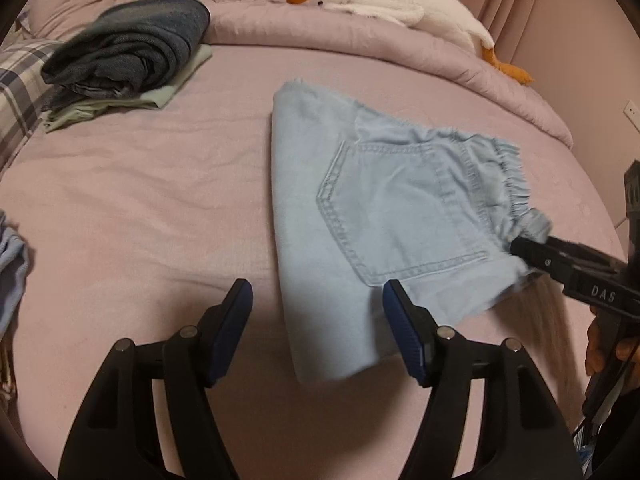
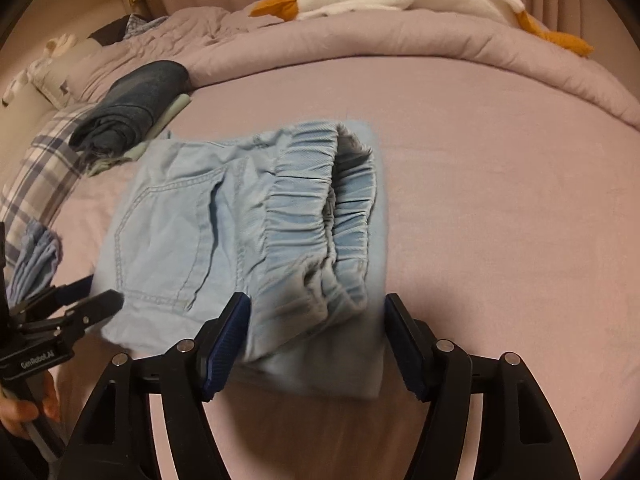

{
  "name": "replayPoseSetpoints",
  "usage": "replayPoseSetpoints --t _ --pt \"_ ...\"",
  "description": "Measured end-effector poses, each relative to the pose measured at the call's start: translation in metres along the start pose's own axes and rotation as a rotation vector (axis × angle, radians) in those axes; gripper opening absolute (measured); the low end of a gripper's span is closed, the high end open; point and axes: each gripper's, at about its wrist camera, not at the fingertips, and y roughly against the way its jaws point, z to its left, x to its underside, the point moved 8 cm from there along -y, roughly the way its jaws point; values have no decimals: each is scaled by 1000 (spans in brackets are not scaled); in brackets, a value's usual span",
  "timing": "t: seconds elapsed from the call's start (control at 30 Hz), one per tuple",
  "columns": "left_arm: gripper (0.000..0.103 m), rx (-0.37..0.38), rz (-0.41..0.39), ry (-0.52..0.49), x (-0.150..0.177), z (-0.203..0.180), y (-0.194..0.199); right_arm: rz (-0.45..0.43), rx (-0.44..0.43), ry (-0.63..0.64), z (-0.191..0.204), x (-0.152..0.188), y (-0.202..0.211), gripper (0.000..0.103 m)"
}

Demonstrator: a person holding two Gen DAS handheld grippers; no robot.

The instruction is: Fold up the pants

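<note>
Two views cover one pink bed sheet [image 1: 140, 208], and each shows something the other misses. At far left in the left wrist view lies a plaid cloth [image 1: 20, 92]. Beside it sits a pile of folded clothes [image 1: 128, 52], dark denim on top of pale green. A light striped garment [image 1: 10, 264] pokes in at the left edge, and only the right wrist view shows it bunched just behind the other gripper.

The left gripper [image 1: 318, 320] has its blue-padded jaws spread wide with nothing between them. Its right pad overlaps the near edge of the pants in the picture; whether it touches them I cannot tell.

The pants [image 1: 384, 216], light blue denim, lie folded on the middle of the sheet with a back pocket facing up. The right wrist view alone shows the gathered elastic waistband [image 2: 316, 216] and its gaping opening.

The right gripper [image 2: 318, 340] straddles the near waistband corner with its jaws apart. In the left wrist view, its tip sits at that bunched corner.

Along the far rolled comforter [image 1: 360, 36] rests a white plush goose [image 1: 384, 0] with an orange beak.
</note>
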Motion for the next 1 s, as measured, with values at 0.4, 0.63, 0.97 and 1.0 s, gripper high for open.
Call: replayPoseSetpoints --t 0.4,0.63,0.97,1.0 --pt "95 -81 -85 -14 -10 -22 64 -78 -43 15 18 13 63 97" --pt "103 -52 -102 46 -9 -33 105 -132 -64 43 36 13 98 101" --pt "103 -77 -109 46 -3 -48 138 -176 -49 71 53 14 131 102" --pt "103 -86 -105 37 -2 -50 137 -176 -49 72 55 15 131 102"
